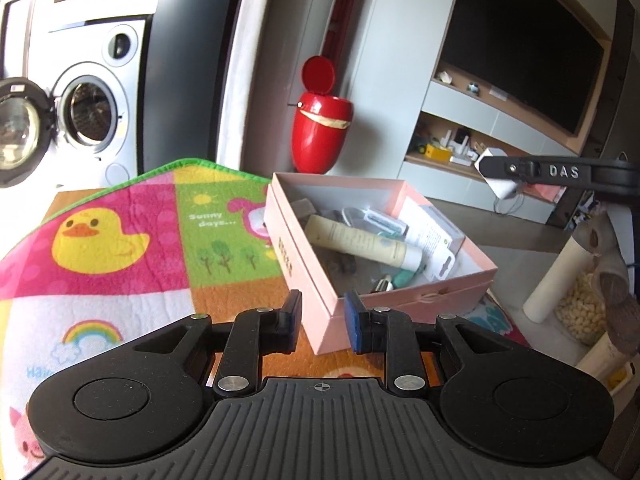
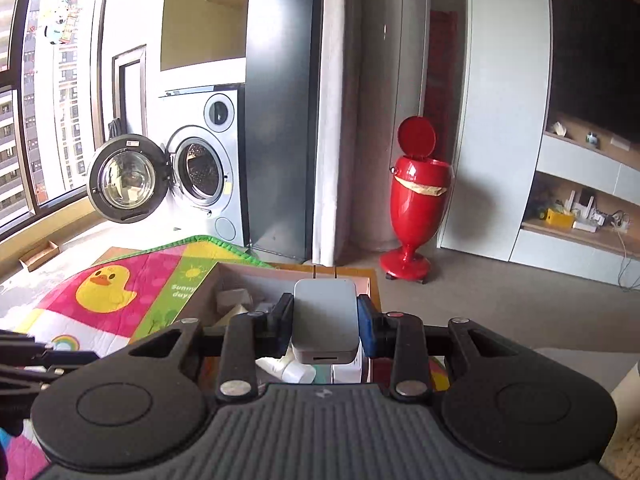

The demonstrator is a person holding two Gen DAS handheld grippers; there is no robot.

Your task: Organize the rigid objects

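Observation:
An open pink box (image 1: 316, 312) sits on a colourful play mat (image 1: 120, 240). It holds a cream tube (image 1: 360, 244), white packets and other small items. My left gripper (image 1: 322, 322) is open, its fingers on either side of the box's near corner. My right gripper (image 2: 324, 322) is shut on a grey power adapter (image 2: 324, 320) and holds it above the box (image 2: 256, 274). The right gripper also shows in the left wrist view (image 1: 560, 174), above the box's far right side.
A red pedal bin (image 1: 320, 128) stands behind the box by the wall. A washing machine (image 2: 200, 172) with its door open is at the left. Shelves with small items (image 2: 576, 216) are at the right. A cat scratching post (image 1: 560, 276) stands right of the mat.

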